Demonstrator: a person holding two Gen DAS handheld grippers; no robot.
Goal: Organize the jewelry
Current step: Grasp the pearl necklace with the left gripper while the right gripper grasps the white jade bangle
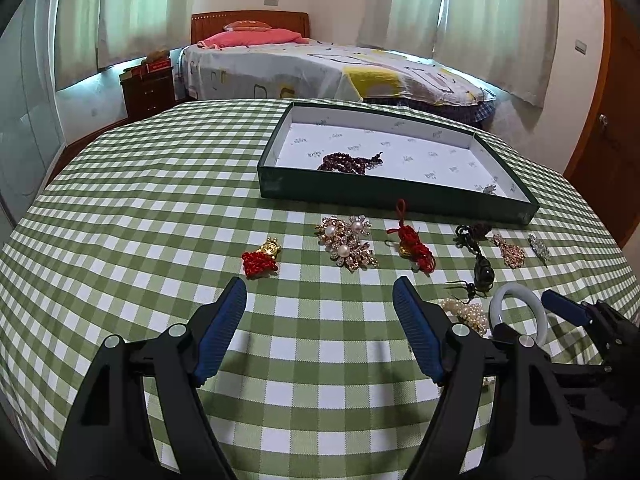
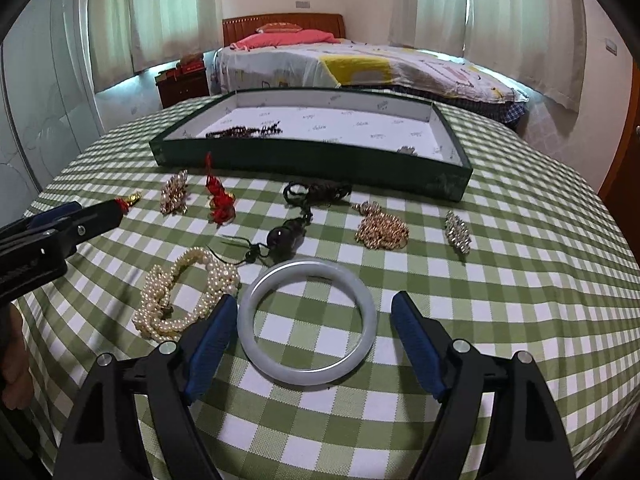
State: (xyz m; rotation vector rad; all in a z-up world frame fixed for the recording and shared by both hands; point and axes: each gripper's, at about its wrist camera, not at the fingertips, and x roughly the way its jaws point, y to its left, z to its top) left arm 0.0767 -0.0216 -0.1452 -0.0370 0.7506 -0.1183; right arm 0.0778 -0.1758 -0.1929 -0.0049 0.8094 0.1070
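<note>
A table under a green-and-white checked cloth (image 1: 160, 200) fills the foreground. Behind it stands a bed (image 1: 320, 68) with a patterned cover, a pink pillow and a wooden headboard; pale curtains (image 1: 480, 8) hang at the windows, a dark nightstand (image 1: 148, 92) sits left of the bed, and a wooden door (image 1: 608, 128) shows at the right edge.

A shallow green tray (image 2: 304, 156) with a white lining lies at the far side of the cloth, holding dark red beads (image 1: 352, 162) and a small brooch near its right corner. In front of it the jewelry lies in a loose row: a red-knot charm (image 1: 260, 260), pearl brooches (image 1: 348, 244), a red tassel (image 1: 412, 244), a dark cord pendant (image 2: 288, 232), a gold piece (image 2: 382, 230) and a crystal brooch (image 2: 458, 232). Nearer lie a pearl strand (image 2: 184, 296) and a white bangle (image 2: 308, 320).

The left gripper (image 1: 320, 316) hangs released over bare cloth. The right gripper (image 2: 312, 340) stands spread around the bangle, its pads not pressing it.
</note>
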